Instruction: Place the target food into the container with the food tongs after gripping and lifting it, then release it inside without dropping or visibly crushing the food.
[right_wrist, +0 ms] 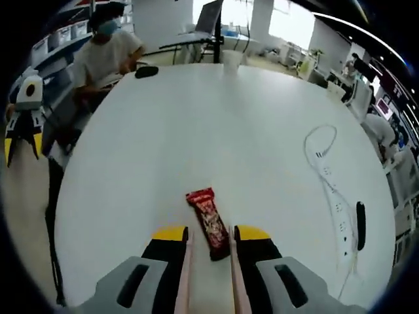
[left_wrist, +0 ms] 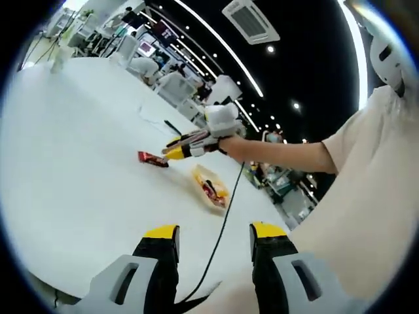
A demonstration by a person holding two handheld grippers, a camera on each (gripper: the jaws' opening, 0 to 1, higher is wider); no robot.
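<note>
A red-wrapped snack bar [right_wrist: 208, 221] lies flat on the white table [right_wrist: 216, 131]. Its near end sits between the two pinkish arms of the food tongs [right_wrist: 186, 275]. My right gripper [right_wrist: 211, 233] is shut on those tongs, and the tong arms are still spread around the bar. In the left gripper view the right gripper [left_wrist: 177, 149] reaches in from a person's hand, tongs down at the snack bar [left_wrist: 152, 158]. A shallow yellowish container [left_wrist: 211, 186] with something red inside rests just beside it. My left gripper [left_wrist: 215, 232] hangs open over the table edge, holding nothing.
A white power strip [right_wrist: 337, 209] with a looped cord and a small black object [right_wrist: 360, 226] lie on the right. A paper cup [right_wrist: 231, 60] and a dark item [right_wrist: 146, 71] sit at the far edge, near a seated person [right_wrist: 108, 52]. A black cable [left_wrist: 222, 222] trails off.
</note>
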